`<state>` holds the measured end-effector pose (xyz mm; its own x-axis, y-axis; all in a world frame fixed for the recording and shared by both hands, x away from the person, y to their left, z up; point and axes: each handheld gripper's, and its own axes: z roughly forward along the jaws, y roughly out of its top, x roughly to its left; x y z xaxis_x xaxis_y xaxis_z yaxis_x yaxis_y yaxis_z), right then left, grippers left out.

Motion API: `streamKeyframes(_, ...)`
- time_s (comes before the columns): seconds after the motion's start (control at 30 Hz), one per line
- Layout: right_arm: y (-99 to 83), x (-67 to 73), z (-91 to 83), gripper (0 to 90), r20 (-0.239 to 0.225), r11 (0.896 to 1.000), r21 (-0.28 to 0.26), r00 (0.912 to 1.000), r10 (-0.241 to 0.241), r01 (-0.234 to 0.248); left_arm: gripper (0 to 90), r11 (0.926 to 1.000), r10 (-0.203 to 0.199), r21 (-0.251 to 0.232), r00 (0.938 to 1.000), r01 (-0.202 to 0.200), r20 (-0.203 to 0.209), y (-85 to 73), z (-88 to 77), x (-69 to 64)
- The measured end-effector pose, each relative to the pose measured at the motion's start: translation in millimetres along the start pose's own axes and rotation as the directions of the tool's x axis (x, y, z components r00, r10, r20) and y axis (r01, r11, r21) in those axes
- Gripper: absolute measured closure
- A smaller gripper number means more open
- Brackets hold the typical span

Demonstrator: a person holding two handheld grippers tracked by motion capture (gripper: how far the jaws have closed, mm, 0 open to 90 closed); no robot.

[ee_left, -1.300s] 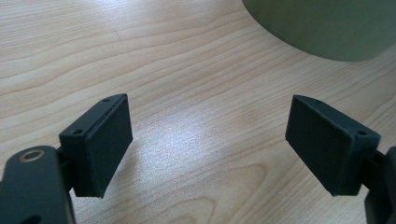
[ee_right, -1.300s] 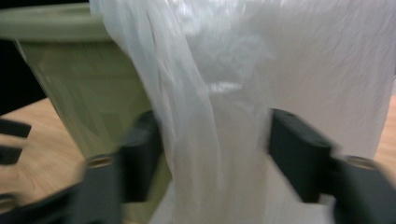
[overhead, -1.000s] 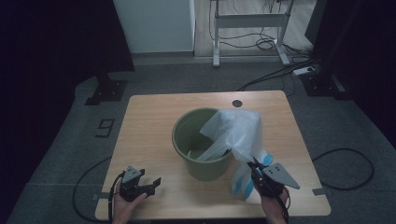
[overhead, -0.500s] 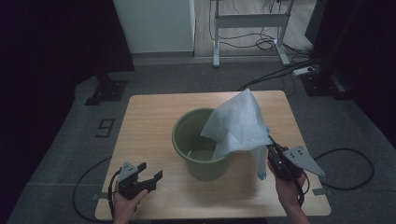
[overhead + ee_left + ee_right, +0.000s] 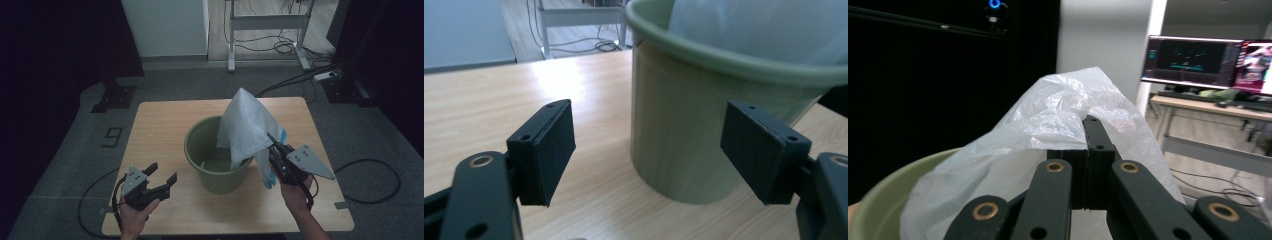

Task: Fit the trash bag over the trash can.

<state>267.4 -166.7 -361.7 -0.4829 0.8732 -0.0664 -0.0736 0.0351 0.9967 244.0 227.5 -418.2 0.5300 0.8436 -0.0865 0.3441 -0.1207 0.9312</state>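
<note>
White plastic bag [image 5: 247, 127] pinched in right claw [image 5: 274, 150], over green bucket [image 5: 215, 170]

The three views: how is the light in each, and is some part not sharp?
High view: dim, dark at both sides, table evenly lit. Left gripper view: bright, glare on the wood beside the bucket; near jaws soft. Right gripper view: black background at left, glowing monitor, bag bright and sharp.

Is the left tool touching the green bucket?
Apart. In the high view the left tool sits left of the bucket with bare table between them. In the left gripper view its open jaws hold nothing, and the bucket stands beyond them.
</note>
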Motion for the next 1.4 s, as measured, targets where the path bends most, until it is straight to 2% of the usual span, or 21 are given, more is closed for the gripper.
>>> streamKeyframes(0.13, 0.4, 7.2, 6.9, 88.5, -0.035, 1.000, 0.014, 0.9994, 0.004, -0.003, 21.7, 0.9998, 0.006, -0.019, 0.9999, -0.005, 0.010, 7.0, -1.6, -3.2)
streamKeyframes(0.17, 0.2, 11.7, 11.6, 88.5, -0.059, 1.000, 0.024, 0.9981, 0.015, -0.013, 21.3, 0.9996, 0.003, -0.029, 1.0000, -0.003, 0.000, 9.4, -0.9, -4.5)
streamKeyframes(0.23, 0.0, 15.6, 15.9, 88.5, -0.080, 0.999, 0.033, 0.9963, 0.031, -0.029, 21.3, 0.9993, -0.002, -0.036, 1.0000, 0.002, -0.003, 10.0, -0.6, -4.9)
streamKeyframes(0.27, -0.2, 17.5, 18.0, 88.5, -0.089, 0.999, 0.040, 0.9953, 0.039, -0.035, 21.0, 0.9982, -0.011, -0.059, 0.9998, 0.010, -0.014, 10.7, -0.7, -6.2)
streamKeyframes(0.3, -0.3, 19.1, 19.9, 88.5, -0.095, 0.998, 0.044, 0.9946, 0.041, -0.037, 20.9, 0.9982, -0.011, -0.059, 0.9998, 0.010, -0.014, 10.7, -0.7, -6.2)
streamKeyframes(0.33, -0.6, 20.7, 21.6, 88.5, -0.098, 0.998, 0.049, 0.9942, 0.043, -0.039, 20.9, 0.9961, -0.019, -0.086, 0.9994, 0.016, -0.029, 11.3, -1.3, -8.1)
streamKeyframes(0.37, -1.1, 22.0, 23.1, 88.5, -0.101, 0.998, 0.054, 0.9939, 0.043, -0.037, 20.8, 0.9961, -0.019, -0.086, 0.9994, 0.016, -0.029, 11.3, -1.3, -8.1)
streamKeyframes(0.4, -1.6, 23.0, 24.5, 88.5, -0.103, 0.998, 0.059, 0.9937, 0.042, -0.036, 20.8, 0.9940, -0.028, -0.107, 0.9987, 0.023, -0.044, 12.1, -1.6, -10.1)
streamKeyframes(0.57, -3.0, 25.3, 28.7, 88.4, -0.109, 0.996, 0.079, 0.9928, 0.048, -0.040, 20.4, 0.9913, -0.024, -0.131, 0.9977, 0.016, -0.063, 16.3, -1.5, -17.0)
streamKeyframes(0.67, -2.5, 26.5, 31.5, 88.5, -0.109, 0.995, 0.090, 0.9927, 0.052, -0.042, 19.5, 0.9911, -0.007, -0.133, 0.9981, -0.001, -0.061, 20.4, 0.2, -25.7)
streamKeyframes(0.8, -0.8, 31.1, 36.3, 88.4, -0.112, 0.994, 0.106, 0.9924, 0.049, -0.038, 19.2, 0.9914, 0.019, -0.129, 0.9994, -0.023, -0.028, 27.6, 5.9, -42.6)
streamKeyframes(0.83, -0.8, 31.1, 36.3, 88.4, -0.112, 0.994, 0.106, 0.9924, 0.049, -0.038, 19.1, 0.9914, 0.019, -0.129, 0.9994, -0.023, -0.028, 27.6, 5.9, -42.6)
streamKeyframes(0.9, -0.4, 35.7, 39.4, 88.4, -0.120, 0.993, 0.114, 0.9918, 0.045, -0.031, 19.2, 0.9919, 0.038, -0.121, 0.9992, -0.039, -0.011, 33.1, 12.0, -56.0)
streamKeyframes(1.0, -1.8, 39.5, 42.6, 88.4, -0.126, 0.991, 0.127, 0.9909, 0.048, -0.032, 19.2, 0.9915, 0.049, -0.121, 0.9988, -0.049, -0.002, 36.9, 19.0, -67.0)
streamKeyframes(1.2, -3.9, 43.6, 46.4, 88.2, -0.132, 0.990, 0.136, 0.9895, 0.059, -0.041, 19.2, 0.9912, 0.058, -0.119, 0.9982, -0.059, -0.010, 38.9, 31.8, -80.2)
streamKeyframes(1.4, -5.7, 45.8, 47.8, 88.0, -0.138, 0.989, 0.143, 0.9882, 0.066, -0.046, 20.8, 0.9930, 0.075, -0.091, 0.9970, -0.076, -0.016, 40.3, 44.0, -88.3)
